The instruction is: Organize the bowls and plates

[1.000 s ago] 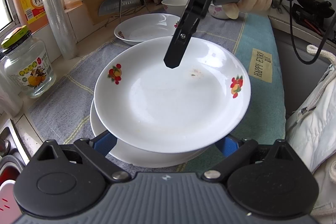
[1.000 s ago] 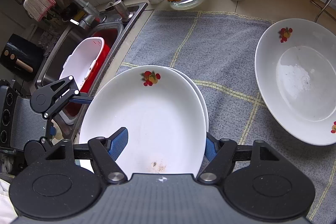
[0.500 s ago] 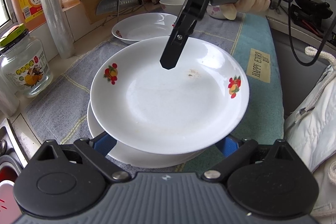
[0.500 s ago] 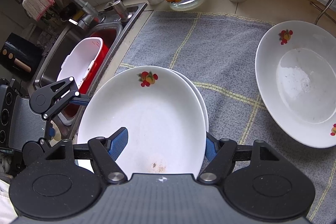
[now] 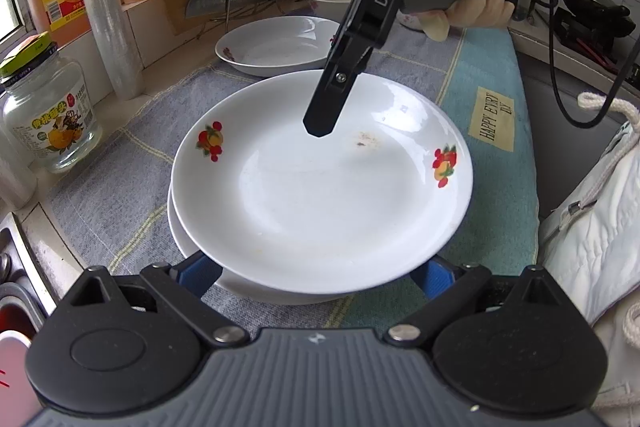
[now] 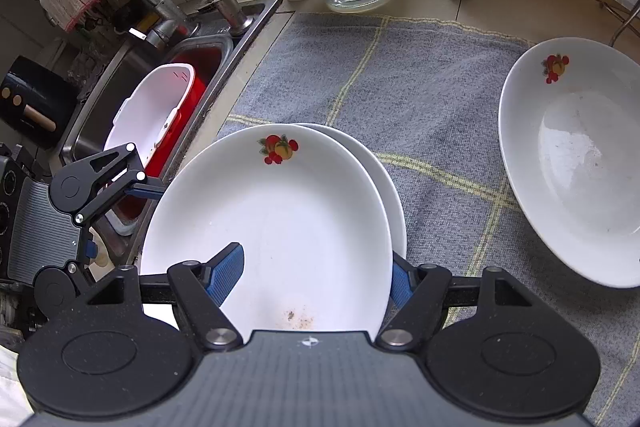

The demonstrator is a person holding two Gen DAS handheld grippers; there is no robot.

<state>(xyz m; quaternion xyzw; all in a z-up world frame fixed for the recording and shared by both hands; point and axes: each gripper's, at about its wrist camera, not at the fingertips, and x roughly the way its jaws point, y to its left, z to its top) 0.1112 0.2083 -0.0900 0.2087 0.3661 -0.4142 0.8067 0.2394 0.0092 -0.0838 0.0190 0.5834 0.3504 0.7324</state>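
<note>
On the grey checked towel [image 6: 432, 99], near its left edge by the steel sink [image 6: 132, 95], I've got the white fruit-print plate [image 5: 320, 187] sitting skewed on a 2nd white plate [image 5: 188, 239] under it. My right gripper [image 6: 316, 277] straddles the top plate's rim, 1 blue pad inside the dish, 1 outside; can't tell if it's clamped or just loose around it. My left gripper [image 5: 316, 273] is spread wide w/ both pads below the near rim, nothing pinched. To do this well I'd nudge the top plate till the rims line up, keep it flat, then let go slowly. A 3rd white fruit-print plate [image 6: 576, 159] waits far right on the towel, prob next for the stack.
</note>
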